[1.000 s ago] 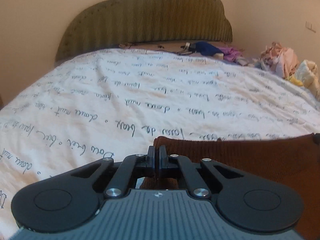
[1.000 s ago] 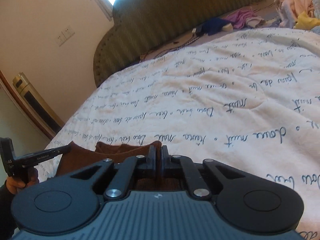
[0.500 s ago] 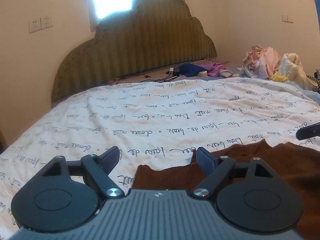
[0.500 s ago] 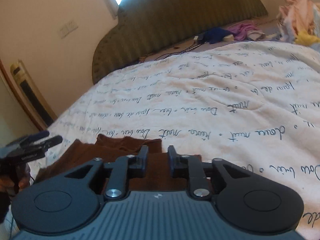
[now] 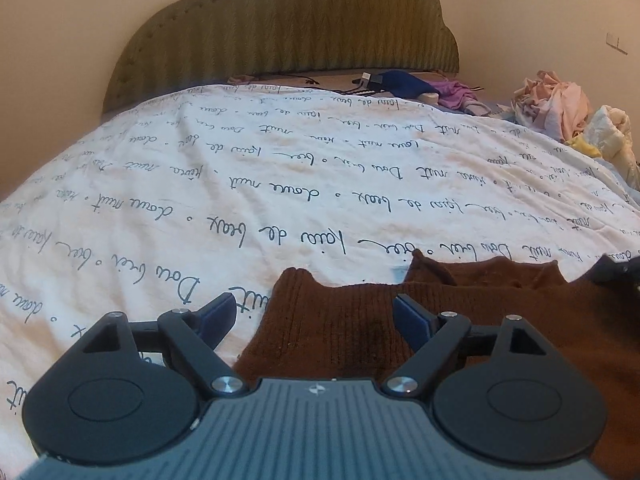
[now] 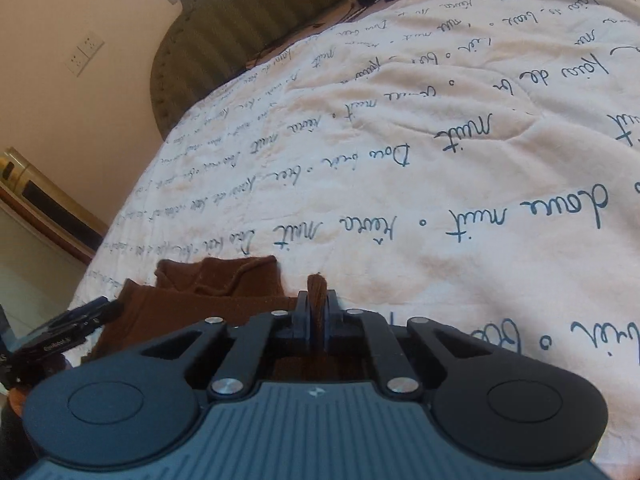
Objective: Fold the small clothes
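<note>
The left claw (image 5: 314, 316) stands wide, its two blue-tipped fingers (image 5: 218, 312) spread apart and holding nothing. Between and just ahead of them lies the brown knit garment (image 5: 344, 328), flat on the bed's white quilt (image 5: 280, 184) printed with dark script; the cloth runs off to the claw's right side. The right claw (image 6: 316, 314) is pinched narrow on a bunched fold of that same brown knit garment (image 6: 224, 284), a tuft of it standing up between the fingertips, with the rest spreading to its left. Far ahead of the left claw rises a green headboard (image 5: 288, 28), and to the far right sits a heap of pale clothes (image 5: 556, 100).
</note>
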A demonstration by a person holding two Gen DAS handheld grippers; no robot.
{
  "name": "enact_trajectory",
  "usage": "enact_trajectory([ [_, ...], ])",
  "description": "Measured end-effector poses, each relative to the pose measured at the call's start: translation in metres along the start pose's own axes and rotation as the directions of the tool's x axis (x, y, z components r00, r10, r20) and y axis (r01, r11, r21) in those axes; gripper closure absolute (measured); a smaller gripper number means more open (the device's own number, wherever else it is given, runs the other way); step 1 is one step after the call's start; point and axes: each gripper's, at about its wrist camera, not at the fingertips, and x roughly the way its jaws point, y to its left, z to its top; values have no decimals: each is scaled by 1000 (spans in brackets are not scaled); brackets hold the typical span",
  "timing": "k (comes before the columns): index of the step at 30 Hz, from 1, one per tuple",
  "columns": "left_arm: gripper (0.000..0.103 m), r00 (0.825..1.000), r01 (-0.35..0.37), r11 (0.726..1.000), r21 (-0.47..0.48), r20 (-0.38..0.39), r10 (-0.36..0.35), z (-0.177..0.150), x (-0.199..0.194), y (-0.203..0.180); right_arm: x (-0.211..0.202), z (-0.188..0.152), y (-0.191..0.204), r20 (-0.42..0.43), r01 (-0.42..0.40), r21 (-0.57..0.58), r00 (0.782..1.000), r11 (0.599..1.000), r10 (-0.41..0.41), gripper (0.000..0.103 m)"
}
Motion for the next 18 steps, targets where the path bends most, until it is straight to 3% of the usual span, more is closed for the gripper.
enact_trajectory([
  [2,14,1000,-9,1000,23,4,9,-4,3,-6,-12,3,7,59,13,-52,998,999,-9,98],
  [5,11,995,-91,993,75,-21,93,-19,24,-14,1,3,-13,23,122,-30,992,992,-122,98],
  [6,11,996,-86,995,49,-29,88,-20,27,-12,7,-1,-21,10,129,-17,992,991,-129,98],
  [11,15,994,-105,994,-3,-7,105,-15,6,-3,-7,-12,-15,11,71,63,997,995,-72,91],
  [14,14,998,-48,998,-44,39,50,-13,-21,-2,-38,-15,7,131,127,26,983,992,-129,88],
  [16,14,998,-8,999,-43,67,11,-8,-30,-11,-52,-17,31,184,123,-27,976,992,-116,83],
  [17,13,997,5,999,-34,72,-3,-7,-30,-18,-52,-20,41,185,79,-40,980,996,-70,64],
  [18,13,998,11,1000,-23,69,-10,-6,-27,-25,-48,-24,50,162,26,-49,987,998,-18,28],
])
